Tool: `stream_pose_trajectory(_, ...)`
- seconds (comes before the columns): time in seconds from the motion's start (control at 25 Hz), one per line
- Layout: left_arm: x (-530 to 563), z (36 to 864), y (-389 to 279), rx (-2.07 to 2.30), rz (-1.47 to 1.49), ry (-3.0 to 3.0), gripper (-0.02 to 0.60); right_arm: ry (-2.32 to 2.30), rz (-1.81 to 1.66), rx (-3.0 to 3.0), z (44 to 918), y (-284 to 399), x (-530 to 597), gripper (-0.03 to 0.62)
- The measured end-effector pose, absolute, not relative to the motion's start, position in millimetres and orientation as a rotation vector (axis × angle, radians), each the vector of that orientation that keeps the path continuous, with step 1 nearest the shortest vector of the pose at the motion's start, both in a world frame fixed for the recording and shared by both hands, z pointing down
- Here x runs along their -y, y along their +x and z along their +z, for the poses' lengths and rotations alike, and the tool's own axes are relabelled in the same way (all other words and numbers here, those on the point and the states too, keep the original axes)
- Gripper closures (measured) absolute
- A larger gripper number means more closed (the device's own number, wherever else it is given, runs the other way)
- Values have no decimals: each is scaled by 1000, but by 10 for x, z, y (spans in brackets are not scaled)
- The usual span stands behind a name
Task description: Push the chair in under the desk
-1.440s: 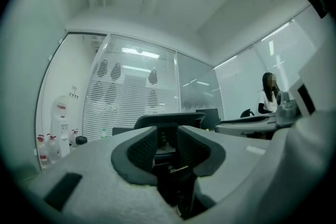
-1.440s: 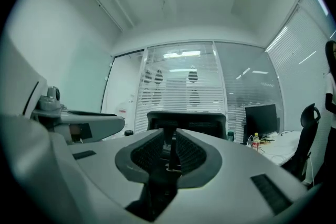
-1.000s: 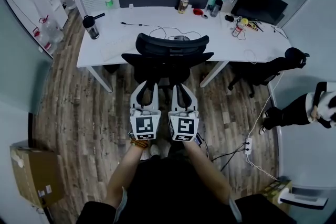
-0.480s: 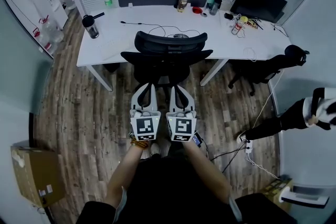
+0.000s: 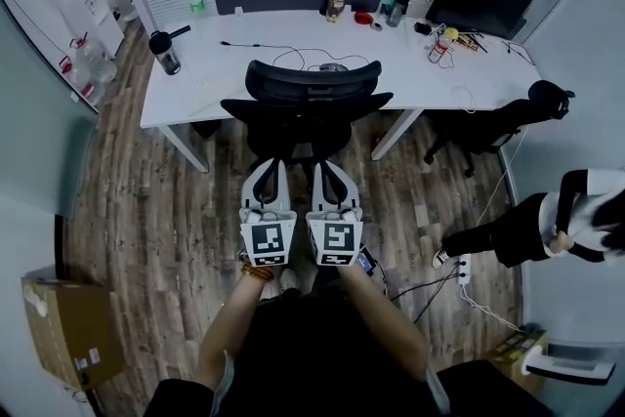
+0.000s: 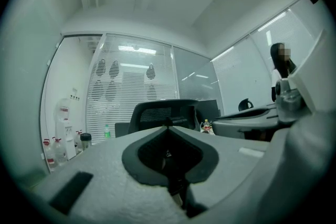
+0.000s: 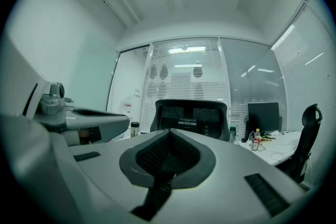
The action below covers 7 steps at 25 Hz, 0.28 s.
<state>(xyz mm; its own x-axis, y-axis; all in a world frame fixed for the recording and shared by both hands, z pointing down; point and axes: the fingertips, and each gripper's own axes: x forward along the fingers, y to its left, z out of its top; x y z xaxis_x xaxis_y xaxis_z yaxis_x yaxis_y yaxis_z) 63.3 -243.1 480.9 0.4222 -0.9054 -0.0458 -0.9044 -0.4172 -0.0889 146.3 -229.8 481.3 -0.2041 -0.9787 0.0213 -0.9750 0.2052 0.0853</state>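
On the white table [image 5: 244,78] stand a dark lidded mug [image 5: 164,51], a green-capped bottle [image 5: 198,3] and a yellow-capped bottle [image 5: 337,3]; what they hold is too small to tell. A closed cardboard box [image 5: 61,327] sits on the wood floor at the left. The black chair [image 5: 308,107] stands at the table's near edge, between its legs, with its back toward the person. The left tongs [image 5: 269,165] and right tongs [image 5: 329,165] point side by side at the chair's back, both closed tight on nothing; a second ago their jaws stood slightly apart. Whether the tips touch the chair is unclear. The chair keeps much the same place, while a person [image 5: 562,225] at the right edge has shifted. A second black chair [image 5: 498,127] and a monitor [image 5: 483,3] stand to the right, and cables [image 5: 293,54] lie across the table.
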Motion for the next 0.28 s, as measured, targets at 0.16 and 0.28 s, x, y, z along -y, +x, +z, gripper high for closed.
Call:
stream_pose_trajectory(0.16, 2444, 4837, 621, -1648, -36, -2563, 580, 1924, -60, 2384, 4839, 1472, 2305, 594)
stream_pose_trajectory(0.28, 2465, 4837, 616, -1663, -50, -2562, 580, 1908, -44, 2387, 4838, 1502, 2333, 594)
